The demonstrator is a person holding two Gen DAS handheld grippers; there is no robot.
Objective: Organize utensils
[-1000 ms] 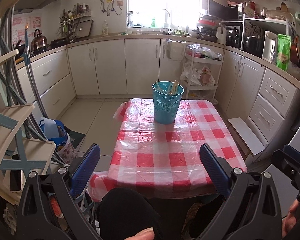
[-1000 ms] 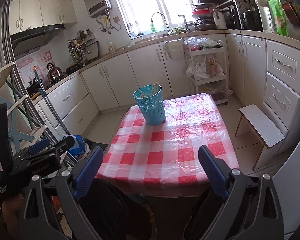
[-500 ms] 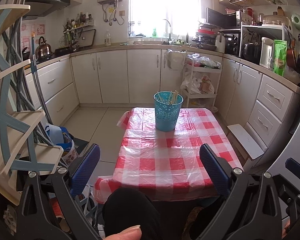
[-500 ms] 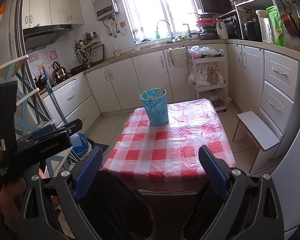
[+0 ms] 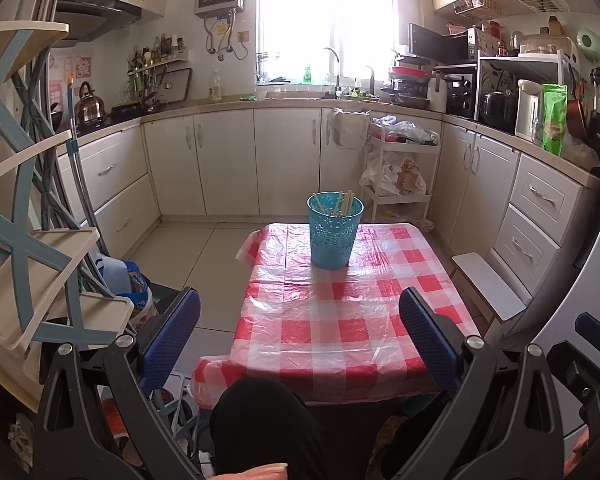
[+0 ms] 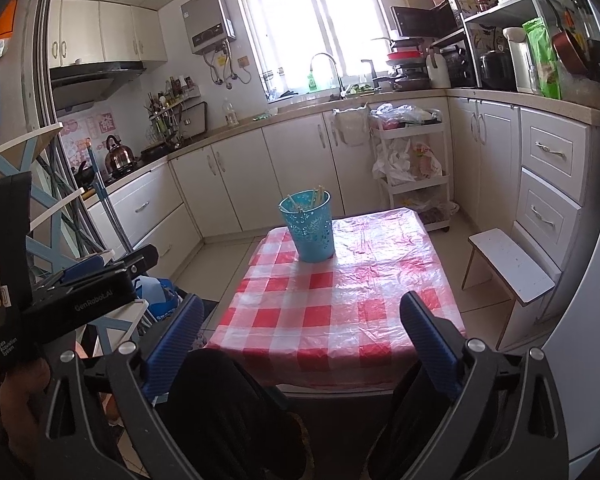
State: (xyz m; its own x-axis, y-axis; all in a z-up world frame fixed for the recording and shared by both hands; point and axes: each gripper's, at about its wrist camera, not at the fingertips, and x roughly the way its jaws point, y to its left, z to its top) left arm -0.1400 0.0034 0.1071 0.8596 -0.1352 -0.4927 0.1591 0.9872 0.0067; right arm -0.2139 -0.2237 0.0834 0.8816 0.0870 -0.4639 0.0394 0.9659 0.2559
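A teal perforated holder [image 5: 335, 236] [image 6: 309, 226] stands at the far end of a table with a red-and-white checked cloth [image 5: 336, 320] [image 6: 340, 300]. Several pale chopsticks [image 5: 342, 202] [image 6: 318, 196] stick up inside it. My left gripper [image 5: 300, 332] is open and empty, held back from the near table edge. My right gripper [image 6: 300, 332] is also open and empty, likewise short of the table. The left gripper's body [image 6: 80, 296] shows at the left of the right wrist view.
A small white stool [image 6: 508, 264] stands right of the table. A white trolley with bags [image 5: 400, 172] is beyond it, against the cabinets. A beige and blue rack [image 5: 28, 240] rises on the left. A person's dark-clad knee [image 5: 260, 420] lies under the grippers.
Both grippers have pulled back and risen from the table, so the holder looks smaller and farther. Both stay open and empty.
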